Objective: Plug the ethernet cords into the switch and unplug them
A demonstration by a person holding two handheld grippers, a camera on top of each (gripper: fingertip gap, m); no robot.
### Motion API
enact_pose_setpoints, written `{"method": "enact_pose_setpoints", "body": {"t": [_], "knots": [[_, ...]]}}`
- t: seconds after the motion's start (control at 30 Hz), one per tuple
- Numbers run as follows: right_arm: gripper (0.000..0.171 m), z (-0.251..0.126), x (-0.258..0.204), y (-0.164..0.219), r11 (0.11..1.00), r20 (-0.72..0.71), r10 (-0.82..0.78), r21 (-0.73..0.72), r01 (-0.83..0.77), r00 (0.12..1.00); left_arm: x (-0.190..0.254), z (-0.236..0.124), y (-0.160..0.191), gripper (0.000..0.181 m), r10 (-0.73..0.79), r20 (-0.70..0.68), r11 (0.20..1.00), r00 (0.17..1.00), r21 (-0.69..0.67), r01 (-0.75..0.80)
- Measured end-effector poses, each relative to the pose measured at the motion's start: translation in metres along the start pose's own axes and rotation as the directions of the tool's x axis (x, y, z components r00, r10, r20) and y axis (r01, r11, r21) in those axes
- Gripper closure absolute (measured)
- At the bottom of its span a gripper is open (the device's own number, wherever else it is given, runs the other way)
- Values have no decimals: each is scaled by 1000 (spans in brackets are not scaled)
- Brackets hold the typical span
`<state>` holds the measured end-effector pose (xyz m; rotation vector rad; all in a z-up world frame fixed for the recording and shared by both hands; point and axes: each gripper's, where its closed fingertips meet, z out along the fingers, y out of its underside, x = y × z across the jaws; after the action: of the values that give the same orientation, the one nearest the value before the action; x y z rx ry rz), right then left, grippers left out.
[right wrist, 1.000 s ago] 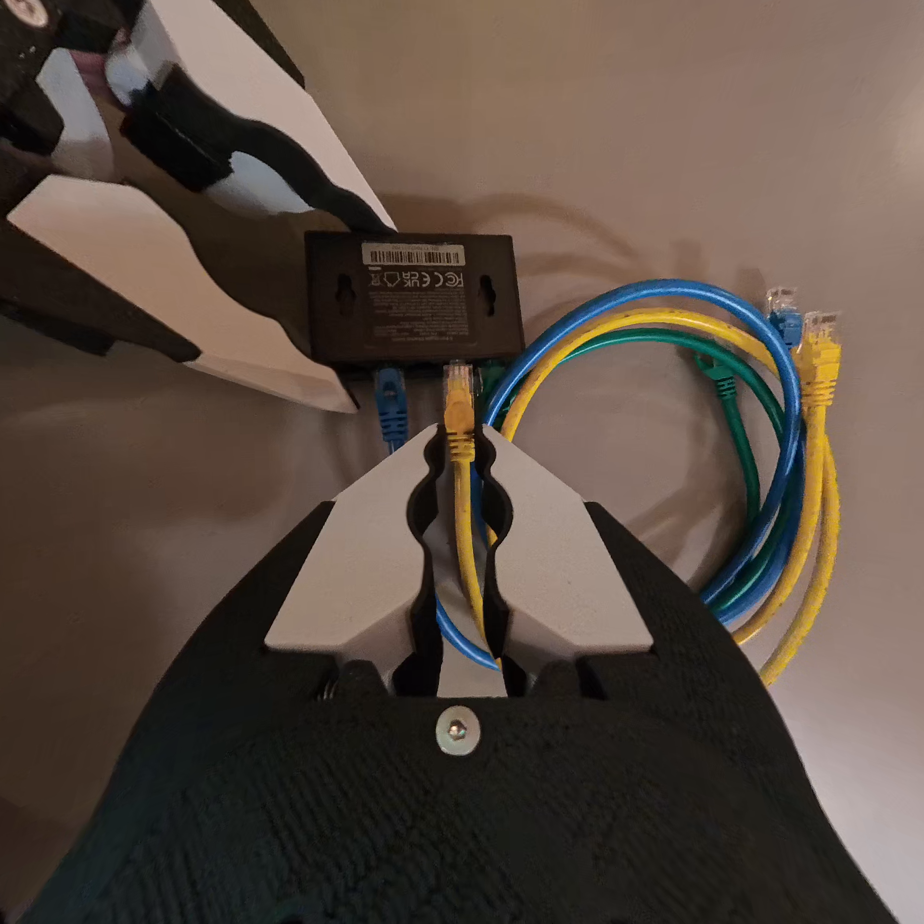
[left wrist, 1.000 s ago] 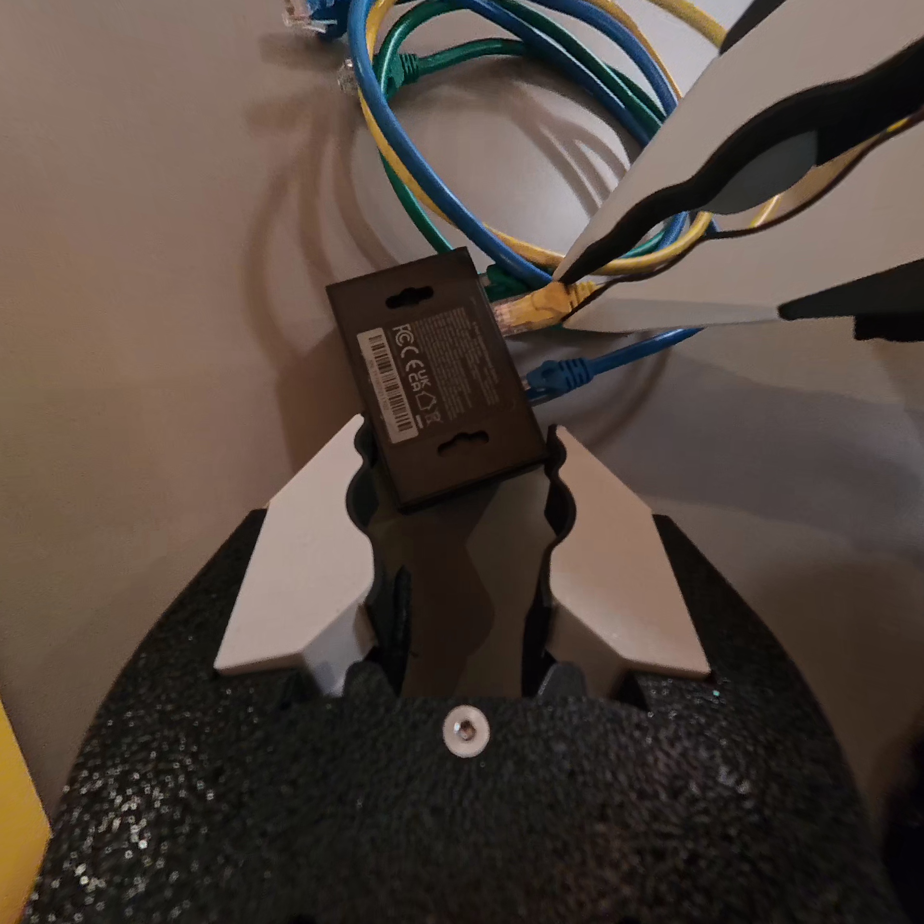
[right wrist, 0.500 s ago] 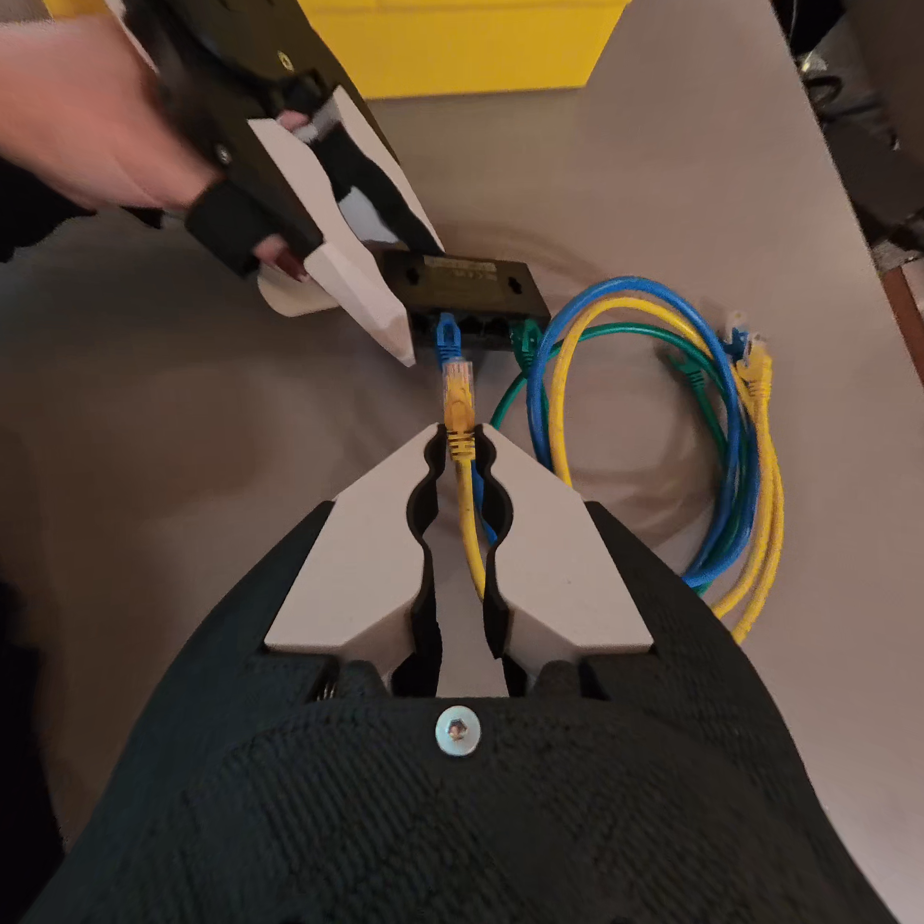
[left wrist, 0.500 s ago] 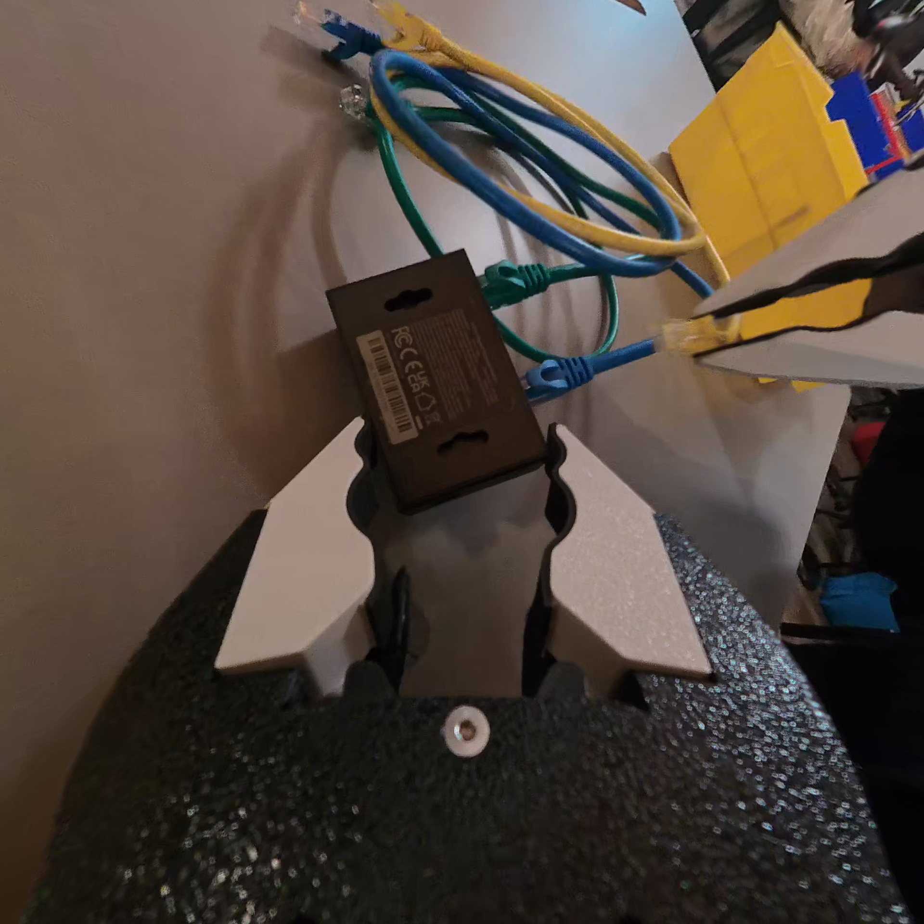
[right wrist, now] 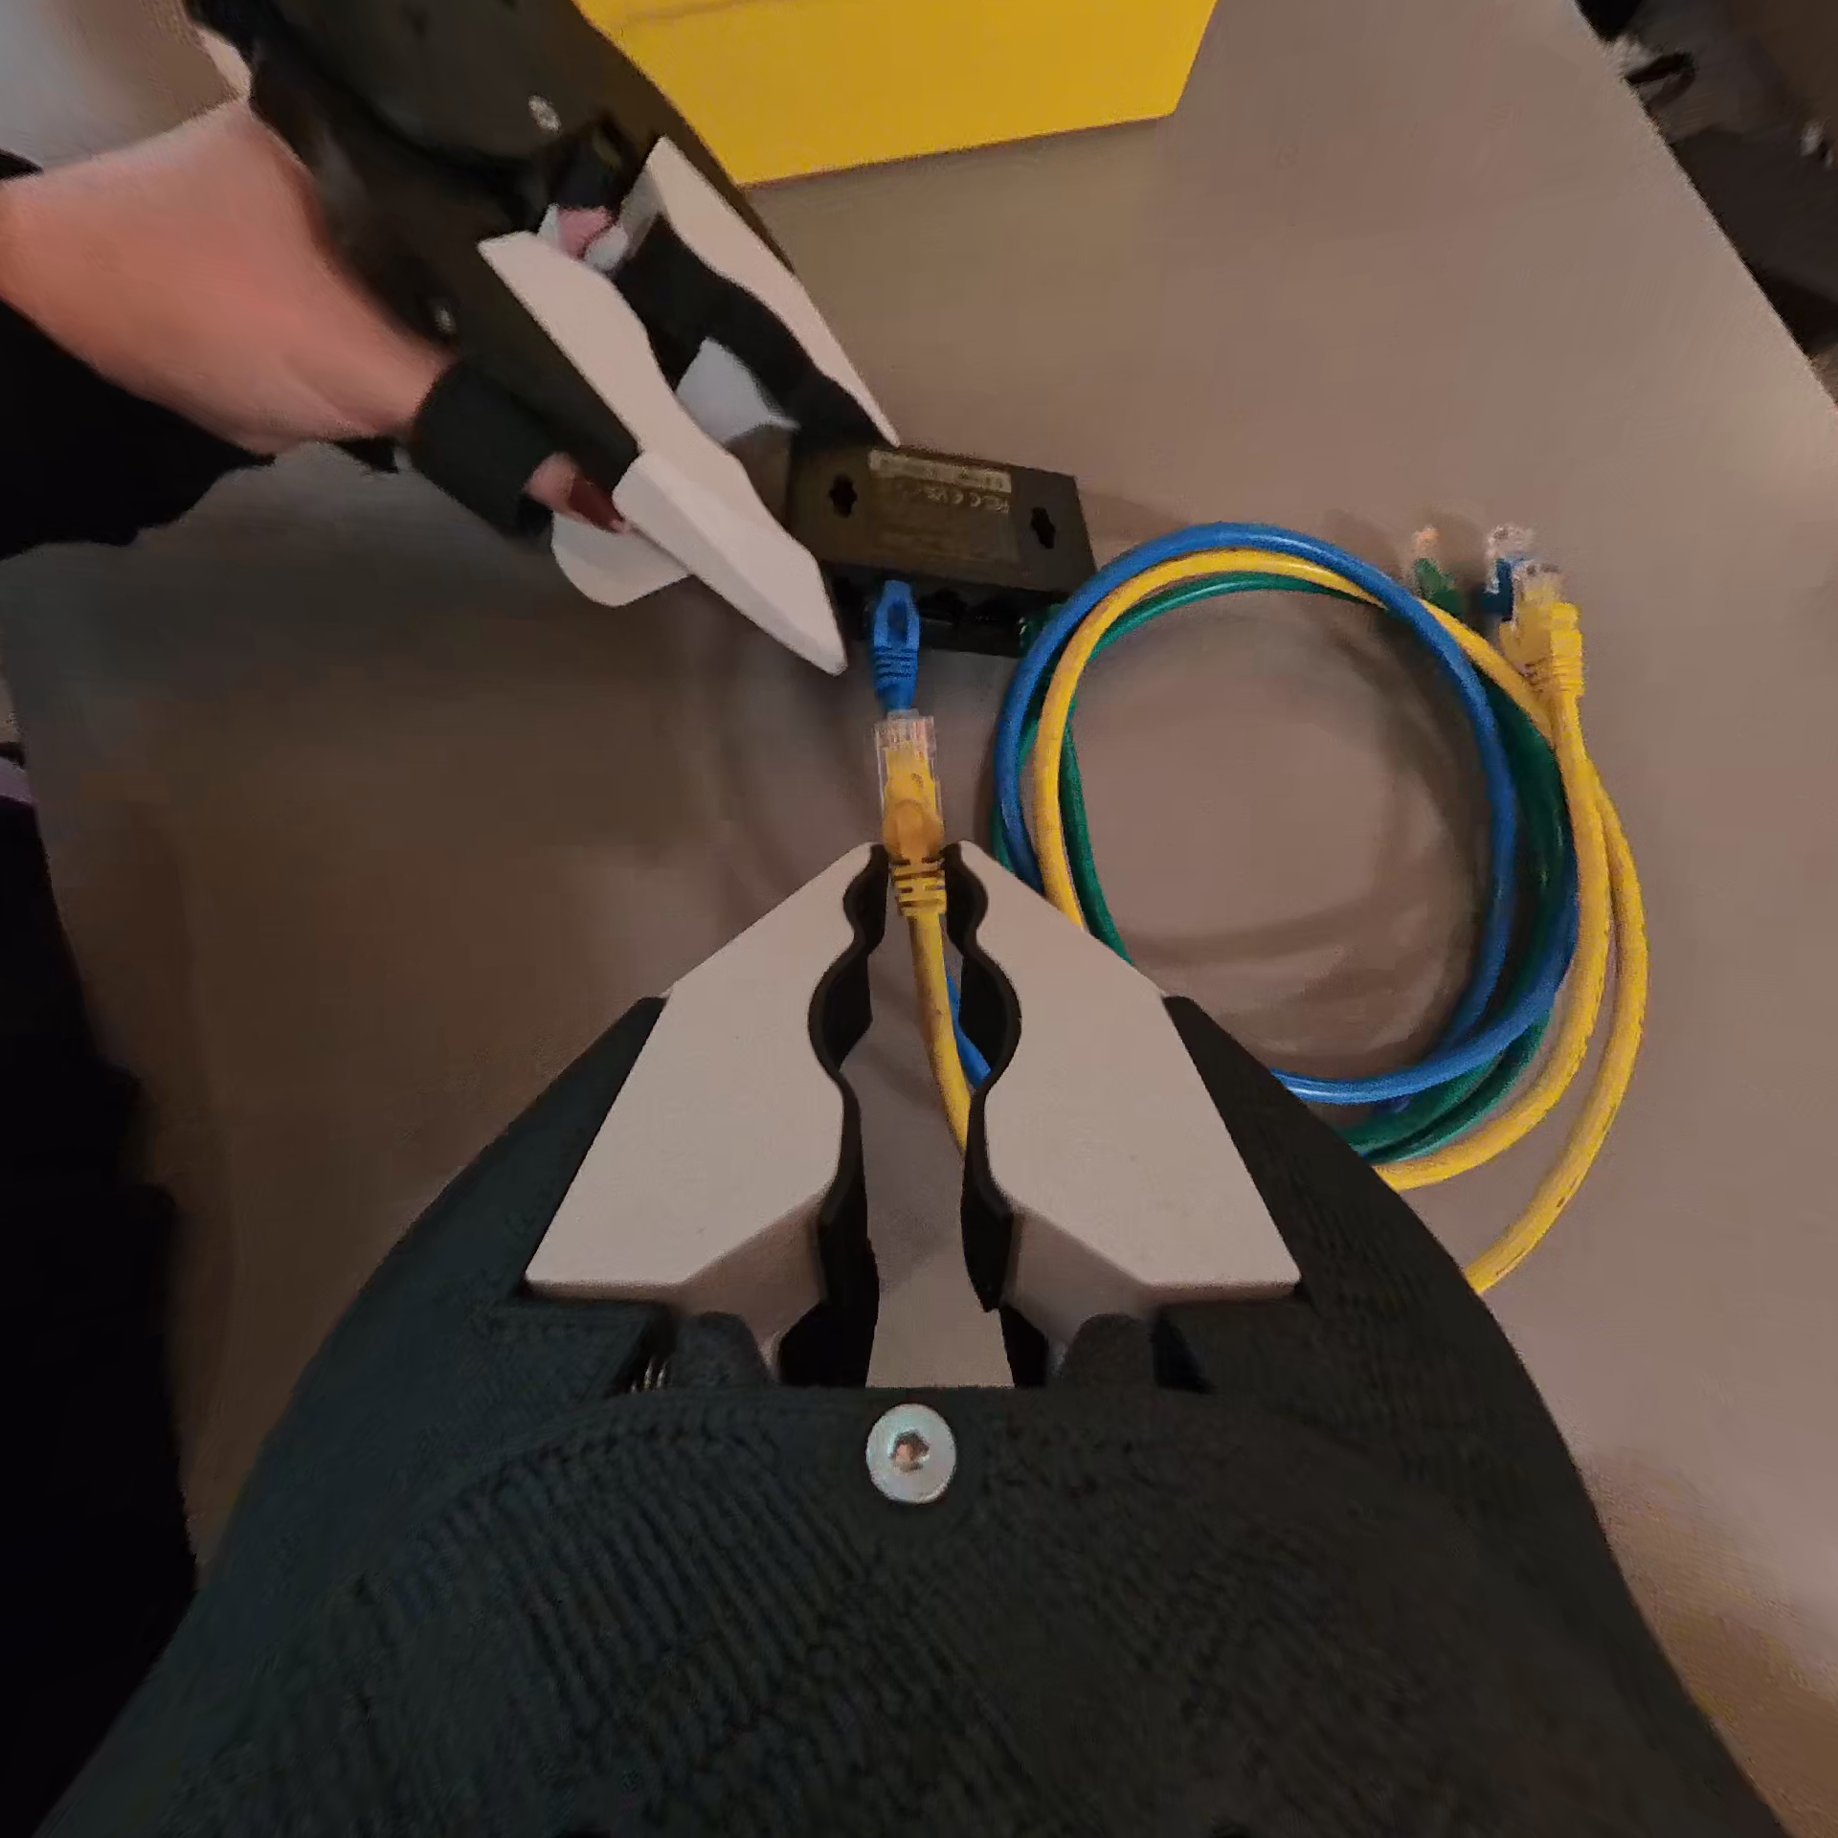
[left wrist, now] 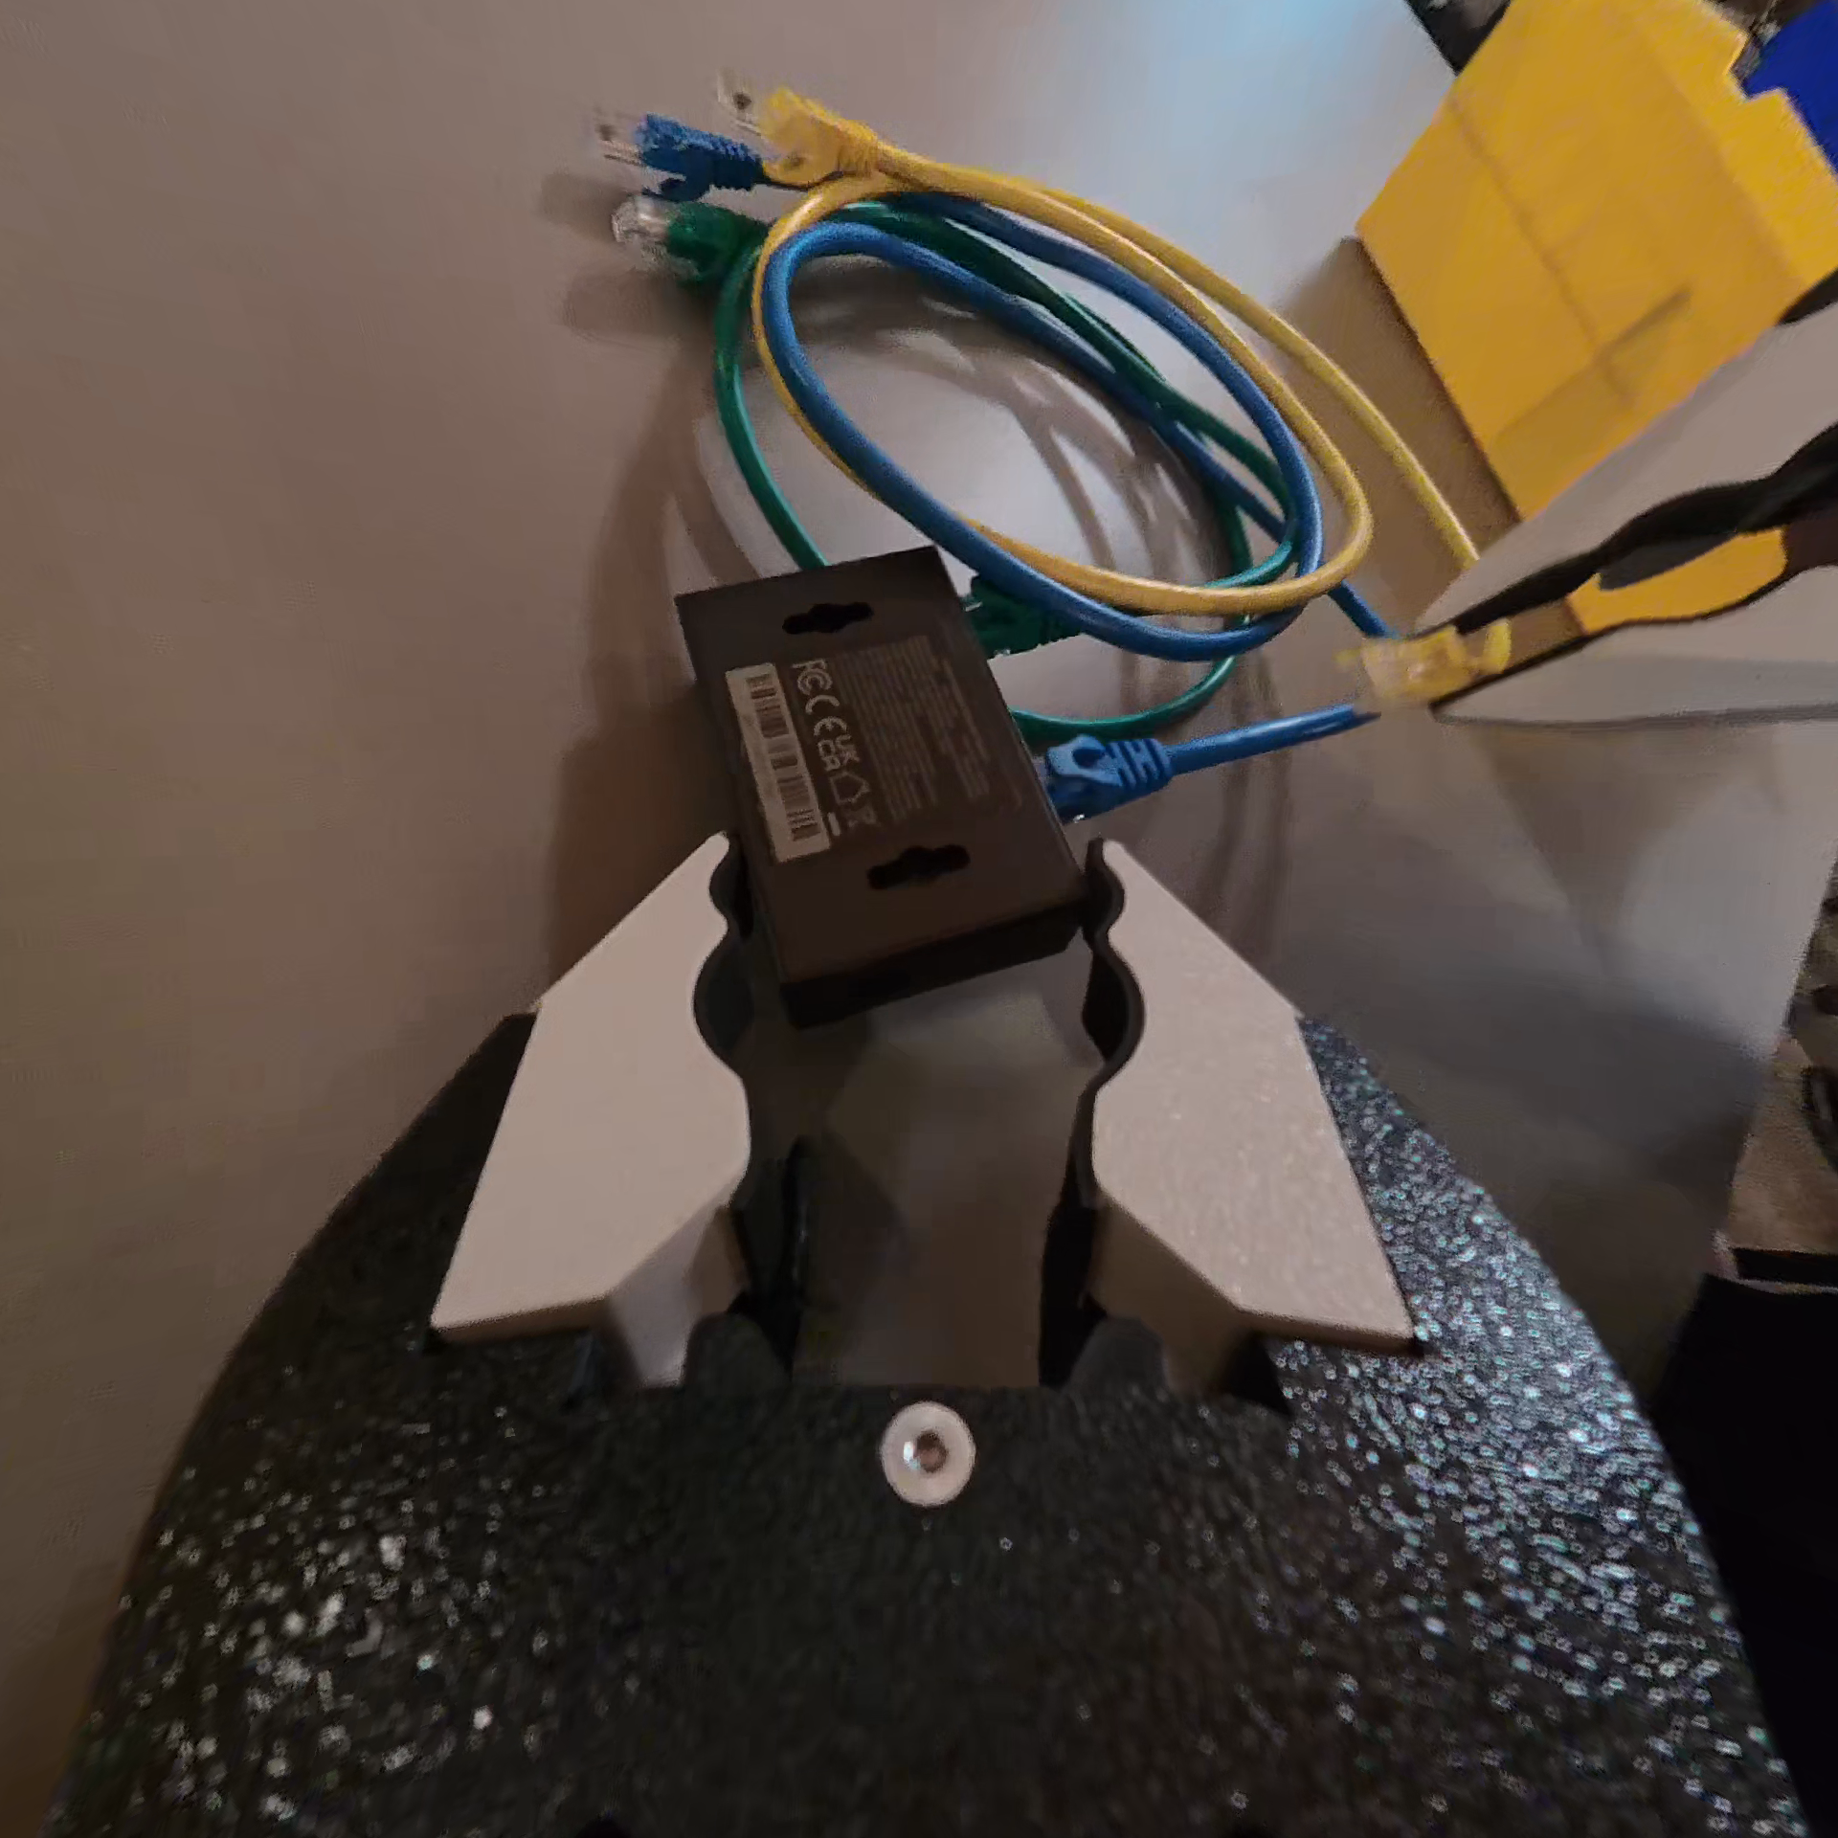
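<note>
The black switch lies label side up on the grey table. My left gripper is shut on its near end; it also shows in the right wrist view. My right gripper is shut on the yellow cord just behind its plug. That plug hangs free, a short way in front of the switch. A blue plug sits in a left port, and a green plug in a port at the other end. The right gripper shows at the right of the left wrist view.
The blue, yellow and green cords lie coiled right of the switch, their free plugs together at the far side. A yellow bin stands behind the switch. The table edge runs along the right. A person's hand holds the left gripper.
My right gripper has pulled the yellow plug out of the switch and drawn it back and up. My left gripper has kept hold of the switch.
</note>
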<state>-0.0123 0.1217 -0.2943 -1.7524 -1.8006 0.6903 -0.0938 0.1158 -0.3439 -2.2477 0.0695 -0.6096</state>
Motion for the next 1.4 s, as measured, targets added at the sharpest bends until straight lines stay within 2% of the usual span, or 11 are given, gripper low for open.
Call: {"method": "enact_pose_setpoints", "body": {"t": [0.27,0.43,0.57,0.73,0.83,0.9,0.97,1.1,1.17,1.33,1.4], "knots": [[161,-2,15,24,996,-178,-75,42,84,981,10,-18,15,113,137,1,989,991,48,-137],[161,2,-24,34,982,5,-179,67,178,984,4,-31,24,108,222,84,975,971,6,-224],[161,19,-37,50,966,22,-258,-4,258,966,6,-22,27,106,179,75,984,981,-4,-179],[160,37,-48,56,956,45,-292,-27,294,955,4,-9,26,122,163,100,987,982,-21,-162],[133,29,-50,42,957,61,-288,43,286,956,2,-7,24,123,157,115,987,981,-31,-155],[120,18,-39,19,949,-10,-285,134,284,958,2,-7,23,123,129,103,991,986,-33,-127],[120,14,-28,2,929,-93,-320,163,332,943,4,-8,21,123,56,66,998,996,-33,-54],[119,28,-11,2,865,-217,-489,4,502,845,7,-12,11,123,-45,7,998,999,-42,45],[126,30,-6,-1,843,-250,-524,-16,538,814,7,-14,7,123,-72,-8,996,997,-49,71],[166,35,5,-11,805,-285,-574,-23,593,768,14,-13,4,123,-130,-82,989,988,-85,123],[167,36,5,-11,817,-259,-560,-14,577,787,12,-14,1,123,-99,-77,993,992,-67,94]]}}
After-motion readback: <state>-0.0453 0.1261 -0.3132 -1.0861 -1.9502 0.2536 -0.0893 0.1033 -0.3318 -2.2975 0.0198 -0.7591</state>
